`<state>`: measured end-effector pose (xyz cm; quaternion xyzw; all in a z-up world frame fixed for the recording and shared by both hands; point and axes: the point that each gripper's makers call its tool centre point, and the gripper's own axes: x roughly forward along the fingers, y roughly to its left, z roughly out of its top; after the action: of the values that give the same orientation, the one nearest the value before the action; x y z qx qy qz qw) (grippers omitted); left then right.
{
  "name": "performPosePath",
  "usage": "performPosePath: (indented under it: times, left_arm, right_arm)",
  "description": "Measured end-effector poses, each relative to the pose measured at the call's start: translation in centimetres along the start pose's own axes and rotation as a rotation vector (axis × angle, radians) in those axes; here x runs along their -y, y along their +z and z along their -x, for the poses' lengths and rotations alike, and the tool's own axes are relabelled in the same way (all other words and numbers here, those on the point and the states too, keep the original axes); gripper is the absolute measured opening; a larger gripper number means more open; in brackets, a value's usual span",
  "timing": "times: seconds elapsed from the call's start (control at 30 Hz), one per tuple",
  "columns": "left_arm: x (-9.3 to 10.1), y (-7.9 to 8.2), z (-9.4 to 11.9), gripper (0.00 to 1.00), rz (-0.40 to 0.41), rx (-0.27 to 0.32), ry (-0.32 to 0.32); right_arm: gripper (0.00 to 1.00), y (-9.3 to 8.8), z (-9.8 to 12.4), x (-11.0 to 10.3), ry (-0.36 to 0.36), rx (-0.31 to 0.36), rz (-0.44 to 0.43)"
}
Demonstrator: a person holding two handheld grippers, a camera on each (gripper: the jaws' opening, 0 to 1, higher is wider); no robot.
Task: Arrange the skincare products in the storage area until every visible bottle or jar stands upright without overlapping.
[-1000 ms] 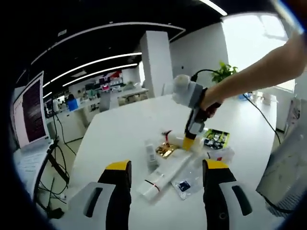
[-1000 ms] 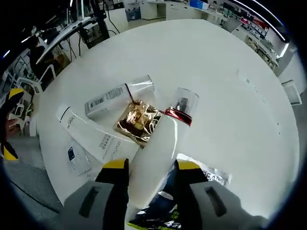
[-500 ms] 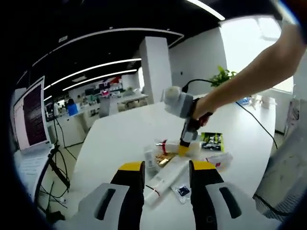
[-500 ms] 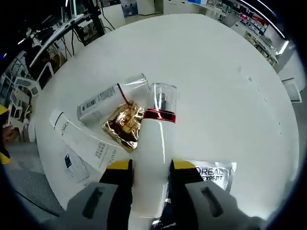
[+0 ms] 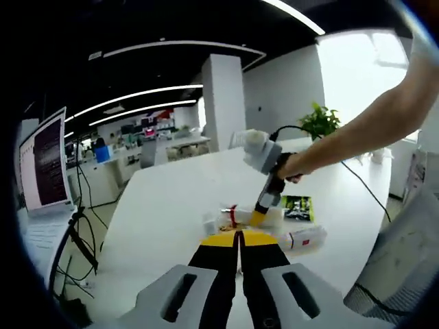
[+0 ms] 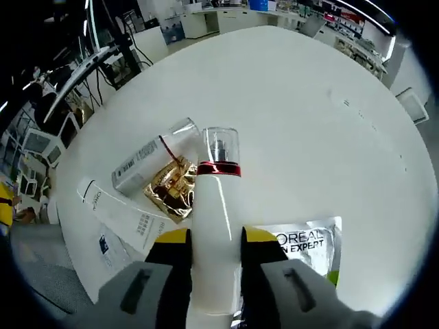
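Observation:
My right gripper [image 6: 216,237] is shut on a white bottle [image 6: 214,199] with a red band and a clear cap, which points away from me over the white table [image 6: 302,103]. Beside the bottle lie a gold sachet [image 6: 167,186], a silver tube [image 6: 146,158] with a clear cap and a long white tube [image 6: 121,210]. In the left gripper view, a person's arm holds the right gripper [image 5: 260,215] down on the white bottle [image 5: 235,216] at mid-table. My left gripper [image 5: 239,238] hangs nearer, jaws pressed together with nothing between them.
A silver L'Oreal sachet [image 6: 306,240] lies right of the bottle and a small blue sachet [image 6: 105,245] at the left. A dark green pouch [image 5: 296,205] and a white tube [image 5: 302,237] lie near the right gripper. A laptop [image 5: 46,161] stands far left.
My left gripper's jaws have closed from wide apart to touching. The right gripper has swung the white bottle from slanted to straight along its jaws, still holding it.

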<state>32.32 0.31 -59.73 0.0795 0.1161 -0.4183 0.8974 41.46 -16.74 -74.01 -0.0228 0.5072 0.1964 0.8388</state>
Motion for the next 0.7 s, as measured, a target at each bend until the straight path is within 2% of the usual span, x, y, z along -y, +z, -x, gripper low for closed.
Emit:
performPosePath:
  times: [0.07,0.1,0.13,0.17,0.23,0.27,0.3,0.37,0.43,0.5,0.57,0.67,0.7]
  left_arm:
    - [0.2,0.3,-0.1,0.00,0.002,0.007,-0.006]
    - [0.7,0.6,-0.1,0.00,0.018,0.021,-0.034]
    - [1.6,1.2,-0.2,0.00,0.075,0.037,-0.090]
    - [1.8,1.6,-0.3,0.00,0.113,0.049,-0.096]
    - [1.8,2.1,-0.6,0.00,0.113,0.056,-0.114]
    - [2.8,2.0,-0.8,0.00,0.151,0.025,-0.163]
    - [3.2,2.1,-1.2,0.00,0.178,0.024,-0.190]
    - [4.3,2.3,-2.1,0.00,0.297,0.011,-0.277]
    - [4.8,2.2,-3.0,0.00,0.380,-0.005,-0.336]
    - [4.1,2.3,-4.0,0.00,0.353,0.014,-0.325]
    - [4.2,2.5,-4.8,0.00,0.370,0.004,-0.343]
    - [4.4,3.1,-6.0,0.00,0.357,0.015,-0.344]
    - [4.4,3.1,-6.4,0.04,0.356,0.011,-0.351]
  right_arm:
    - [0.25,0.3,0.6,0.2,0.040,0.060,-0.099]
    - [0.25,0.4,0.8,0.4,0.052,0.082,-0.135]
    - [0.25,0.3,1.1,0.6,0.068,0.105,-0.188]
    - [0.25,0.3,1.3,0.7,0.076,0.111,-0.205]
    - [0.25,0.3,1.9,0.8,0.121,0.157,-0.307]
    - [0.24,0.5,2.3,0.9,0.155,0.195,-0.373]
    - [0.24,0.5,2.6,0.9,0.183,0.222,-0.434]
    - [0.24,0.5,3.2,1.1,0.237,0.279,-0.539]
    - [0.24,0.2,3.7,1.2,0.290,0.334,-0.645]
    - [0.24,-0.2,4.3,1.2,0.333,0.386,-0.724]
    - [0.24,-0.5,5.0,1.3,0.369,0.440,-0.775]
    - [0.24,-0.9,6.3,1.3,0.413,0.510,-0.817]
    - [0.24,-0.9,6.7,1.2,0.427,0.526,-0.820]
